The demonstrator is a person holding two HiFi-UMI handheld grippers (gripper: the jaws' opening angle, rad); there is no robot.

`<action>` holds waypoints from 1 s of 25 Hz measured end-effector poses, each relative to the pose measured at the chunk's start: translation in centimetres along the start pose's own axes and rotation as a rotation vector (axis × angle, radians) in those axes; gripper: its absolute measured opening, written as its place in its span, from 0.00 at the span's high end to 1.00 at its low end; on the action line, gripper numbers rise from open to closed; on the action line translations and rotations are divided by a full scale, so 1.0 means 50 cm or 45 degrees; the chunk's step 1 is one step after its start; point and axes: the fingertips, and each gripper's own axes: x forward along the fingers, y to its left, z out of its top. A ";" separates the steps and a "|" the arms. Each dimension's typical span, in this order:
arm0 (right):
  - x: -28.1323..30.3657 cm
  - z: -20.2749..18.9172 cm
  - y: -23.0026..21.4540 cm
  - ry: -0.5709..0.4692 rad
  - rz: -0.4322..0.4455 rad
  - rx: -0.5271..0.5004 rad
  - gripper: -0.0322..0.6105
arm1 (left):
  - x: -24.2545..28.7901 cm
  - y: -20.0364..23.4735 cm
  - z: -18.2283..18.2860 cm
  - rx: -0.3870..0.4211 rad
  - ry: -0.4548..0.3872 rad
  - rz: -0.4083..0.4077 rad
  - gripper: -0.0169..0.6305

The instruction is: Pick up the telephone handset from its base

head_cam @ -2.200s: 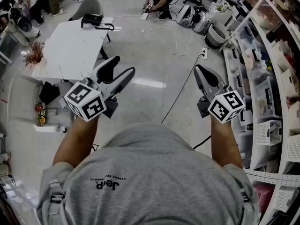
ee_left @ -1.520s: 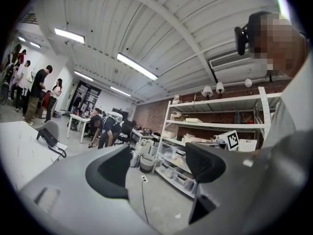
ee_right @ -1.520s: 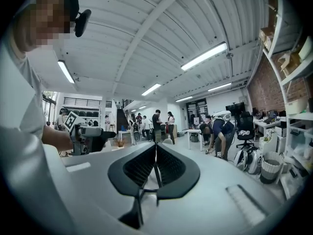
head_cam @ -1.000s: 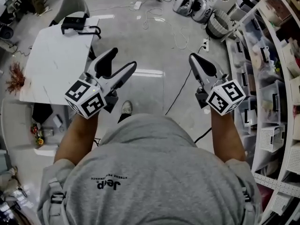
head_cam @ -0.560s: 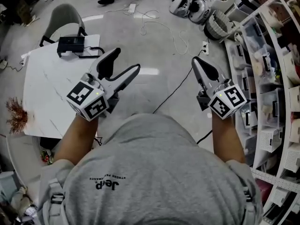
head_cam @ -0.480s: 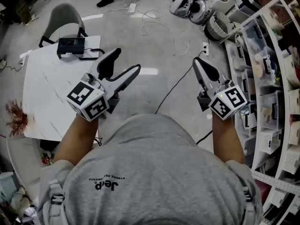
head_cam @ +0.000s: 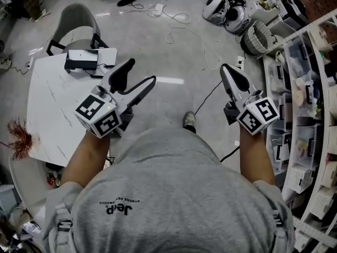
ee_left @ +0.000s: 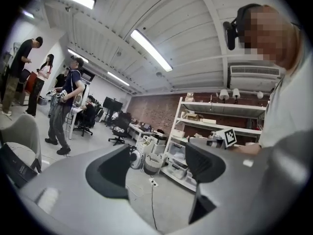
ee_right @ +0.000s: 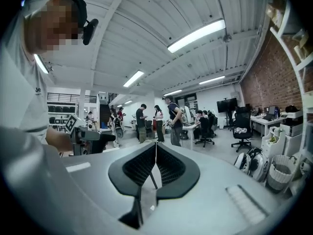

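As viewed steeply from above, held both claws out just past a gray shirt (head_cam: 168, 194). Had the left gripper (head_cam: 138, 74) up beside the right edge of a white table (head_cam: 52, 104), jaws spread wide with nothing between them (only floor and far shelving showed through the gap in its own view). Had the right gripper (head_cam: 227, 73) well apart to the right, over the gray floor, jaws pressed fully together and gripping nothing. Saw a shoe (head_cam: 189, 119) on the floor between the two arms. Noted a tuft of red dried plant (head_cam: 18, 141) by the table's near left side. Found the telephone (head_cam: 83, 62) at the table's far edge, beyond the left gripper and touched by neither claw. Could not tell the handset from its base at that size. Saw a gray chair (head_cam: 79, 20) just behind the table, two helmet-like shells (head_cam: 226, 12) on the floor farther right, and stocked shelves (head_cam: 305, 88) along the right side.
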 end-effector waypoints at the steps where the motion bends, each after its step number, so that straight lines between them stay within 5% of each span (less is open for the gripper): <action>1: 0.008 -0.004 -0.033 0.000 0.010 0.004 0.94 | 0.030 0.007 -0.002 0.003 0.002 0.010 0.38; 8: 0.097 -0.007 -0.317 -0.015 0.144 0.014 0.94 | 0.285 0.052 0.010 0.007 -0.004 0.114 0.38; 14: 0.189 0.031 -0.474 0.003 0.274 -0.011 0.94 | 0.447 0.110 0.055 -0.046 -0.048 0.216 0.38; 25: 0.394 0.029 -0.511 0.018 0.193 0.008 0.94 | 0.523 0.290 0.066 -0.092 0.022 0.107 0.38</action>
